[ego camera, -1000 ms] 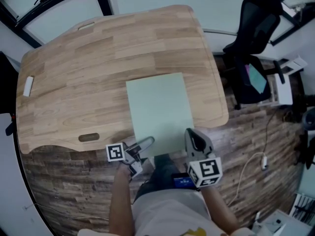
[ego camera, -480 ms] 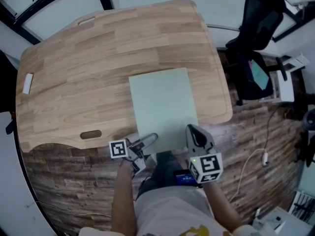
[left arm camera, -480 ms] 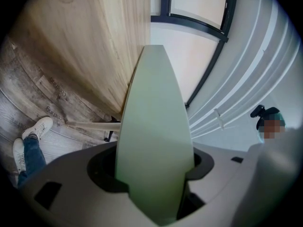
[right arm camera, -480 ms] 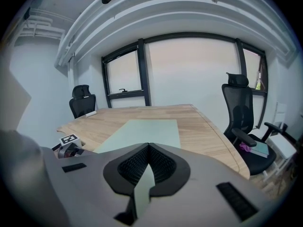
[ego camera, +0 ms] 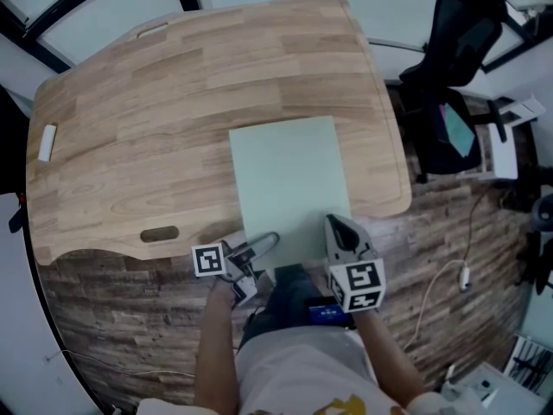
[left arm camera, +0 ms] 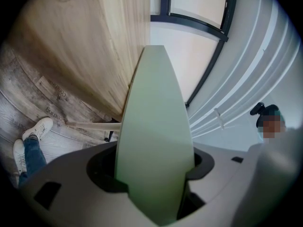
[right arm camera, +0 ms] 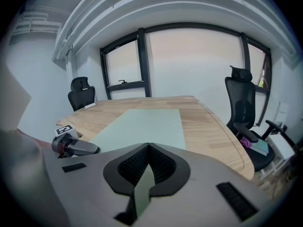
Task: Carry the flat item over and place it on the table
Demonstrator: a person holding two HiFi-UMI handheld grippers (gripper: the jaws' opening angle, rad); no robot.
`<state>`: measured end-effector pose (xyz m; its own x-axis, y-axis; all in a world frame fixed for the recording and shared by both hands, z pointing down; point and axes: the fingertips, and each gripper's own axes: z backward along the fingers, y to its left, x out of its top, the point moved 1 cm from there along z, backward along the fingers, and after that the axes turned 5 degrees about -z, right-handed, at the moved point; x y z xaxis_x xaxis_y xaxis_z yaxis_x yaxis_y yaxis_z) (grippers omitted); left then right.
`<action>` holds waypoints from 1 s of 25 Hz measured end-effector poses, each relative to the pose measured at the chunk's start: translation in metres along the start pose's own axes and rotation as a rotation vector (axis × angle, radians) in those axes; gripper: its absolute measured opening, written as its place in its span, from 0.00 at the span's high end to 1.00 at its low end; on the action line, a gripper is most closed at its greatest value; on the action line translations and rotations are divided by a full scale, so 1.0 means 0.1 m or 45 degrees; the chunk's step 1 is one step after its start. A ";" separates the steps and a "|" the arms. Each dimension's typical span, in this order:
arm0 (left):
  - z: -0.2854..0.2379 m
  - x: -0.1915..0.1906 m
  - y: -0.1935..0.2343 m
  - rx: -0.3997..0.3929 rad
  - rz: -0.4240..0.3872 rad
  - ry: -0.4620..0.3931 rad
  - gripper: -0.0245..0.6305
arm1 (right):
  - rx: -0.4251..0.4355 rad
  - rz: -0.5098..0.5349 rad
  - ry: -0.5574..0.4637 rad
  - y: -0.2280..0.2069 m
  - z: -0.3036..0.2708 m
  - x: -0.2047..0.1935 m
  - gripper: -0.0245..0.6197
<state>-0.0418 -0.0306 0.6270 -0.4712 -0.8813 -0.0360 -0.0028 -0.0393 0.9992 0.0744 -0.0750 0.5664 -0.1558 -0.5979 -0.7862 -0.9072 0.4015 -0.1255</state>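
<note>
Nudged farther across the wooden table (ego camera: 173, 102), the pale green sheet (ego camera: 289, 188) lies low, left gripper (ego camera: 262, 246) and right gripper (ego camera: 335, 230) clamping its near edge; uneven release could skew or drop it.

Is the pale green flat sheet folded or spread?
Spread out: the pale green flat sheet is one full rectangle over the wooden table.

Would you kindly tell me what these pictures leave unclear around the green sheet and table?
1. Whether the green sheet rests on the table or hovers: the head view looks straight down, so any gap is hidden.
2. The white object at the table's left edge, head view: too small to identify.
3. The teal item on the black chair, head view: partly behind the armrest, small.
</note>
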 end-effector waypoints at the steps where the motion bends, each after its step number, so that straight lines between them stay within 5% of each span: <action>1: 0.00 0.00 0.00 0.001 0.005 -0.002 0.54 | -0.004 -0.004 0.009 -0.01 -0.01 -0.02 0.97; 25: -0.03 0.00 0.04 0.071 0.028 -0.033 0.50 | 0.005 0.013 0.182 -0.07 -0.19 -0.14 0.97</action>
<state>-0.0395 -0.0321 0.6307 -0.4941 -0.8693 -0.0143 -0.0412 0.0070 0.9991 0.0756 -0.0823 0.5896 -0.2195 -0.6867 -0.6930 -0.9038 0.4106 -0.1205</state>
